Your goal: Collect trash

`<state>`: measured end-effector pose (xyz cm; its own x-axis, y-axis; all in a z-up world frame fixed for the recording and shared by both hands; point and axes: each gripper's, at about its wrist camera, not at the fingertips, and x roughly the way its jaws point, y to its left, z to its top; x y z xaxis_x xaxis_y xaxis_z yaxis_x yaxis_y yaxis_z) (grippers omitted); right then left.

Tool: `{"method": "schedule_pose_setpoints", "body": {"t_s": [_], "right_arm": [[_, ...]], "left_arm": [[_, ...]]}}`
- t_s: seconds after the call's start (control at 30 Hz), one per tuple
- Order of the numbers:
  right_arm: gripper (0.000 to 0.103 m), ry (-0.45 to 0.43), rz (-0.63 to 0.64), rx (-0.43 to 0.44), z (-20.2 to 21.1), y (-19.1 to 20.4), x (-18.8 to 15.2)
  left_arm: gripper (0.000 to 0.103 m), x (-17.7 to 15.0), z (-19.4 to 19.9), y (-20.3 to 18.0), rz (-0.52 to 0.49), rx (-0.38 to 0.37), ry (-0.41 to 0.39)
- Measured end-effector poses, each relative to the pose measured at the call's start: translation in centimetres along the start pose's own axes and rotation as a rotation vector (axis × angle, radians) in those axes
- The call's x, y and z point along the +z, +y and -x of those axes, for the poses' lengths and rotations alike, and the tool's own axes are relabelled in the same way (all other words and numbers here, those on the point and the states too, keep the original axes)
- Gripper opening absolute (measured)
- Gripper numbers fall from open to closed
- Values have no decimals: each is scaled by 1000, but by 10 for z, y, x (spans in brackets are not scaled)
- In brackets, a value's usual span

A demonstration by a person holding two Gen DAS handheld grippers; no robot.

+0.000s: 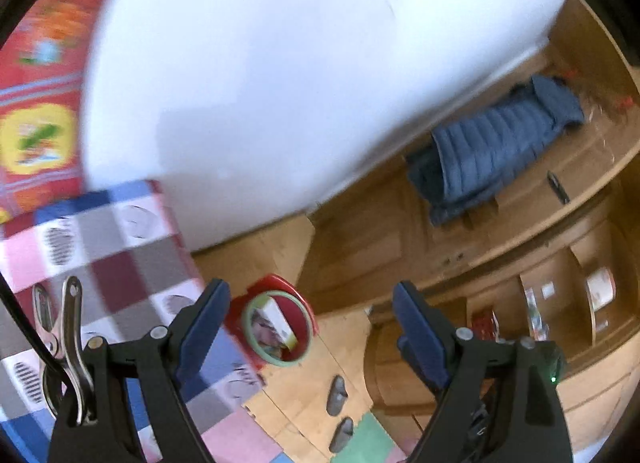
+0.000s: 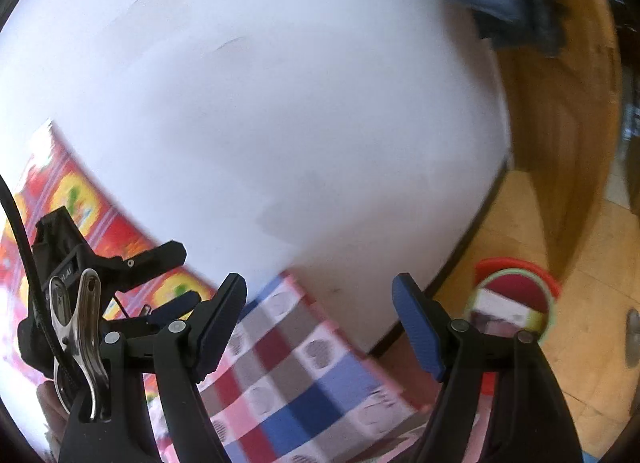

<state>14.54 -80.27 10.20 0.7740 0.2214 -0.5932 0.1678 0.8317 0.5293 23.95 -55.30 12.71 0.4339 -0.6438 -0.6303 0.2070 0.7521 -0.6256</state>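
The trash bin (image 1: 276, 327), a red pail with a pale green rim, stands on the wooden floor (image 1: 296, 395) beside the bed's checked cover (image 1: 120, 263); something boxy sits inside it, too blurred to name. The left gripper (image 1: 308, 327) and the right gripper (image 2: 320, 327) both have jaws spread wide, grasping nothing. In the right wrist view the bin (image 2: 516, 295) is partly hidden behind a finger. A blue quilted jacket (image 1: 500, 143) lies on a wooden cabinet.

The checked cloth (image 1: 120, 263) shows pink, grey, maroon and blue squares; the bin (image 1: 280, 323) is red with a pale green rim (the jacket (image 1: 500, 143) is slate blue).
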Motion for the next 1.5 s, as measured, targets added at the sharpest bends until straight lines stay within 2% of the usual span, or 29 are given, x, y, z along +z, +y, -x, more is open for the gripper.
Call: {"method": "schedule_pose_setpoints", "body": {"t_s": [0.17,0.43,0.63,0.73,0.83,1.03,1.17,1.5], "right_arm": [[77,79,97,107,-22,62,-17],[77,205,231,285,-46,164,-70],[77,246,326,398,-52,237,-103],[77,271,334,450,-57,268,-117],[77,300,329,503,-65,303,-135],[77,342,368,521,-80,367,-184],[77,378,410,499,-88,394,-220],[77,448,363,446,-117,429,-287]], "left_arm": [[87,-7,68,46,77,69,-97],[87,-27,174,120,202,189,-241],[87,-43,250,165,255,262,-332],[87,-50,288,187,278,310,-373],[87,-57,317,217,315,318,-390],[87,-74,360,284,360,370,-376],[87,-86,378,327,414,362,-351],[87,-117,416,407,482,369,-308]]}}
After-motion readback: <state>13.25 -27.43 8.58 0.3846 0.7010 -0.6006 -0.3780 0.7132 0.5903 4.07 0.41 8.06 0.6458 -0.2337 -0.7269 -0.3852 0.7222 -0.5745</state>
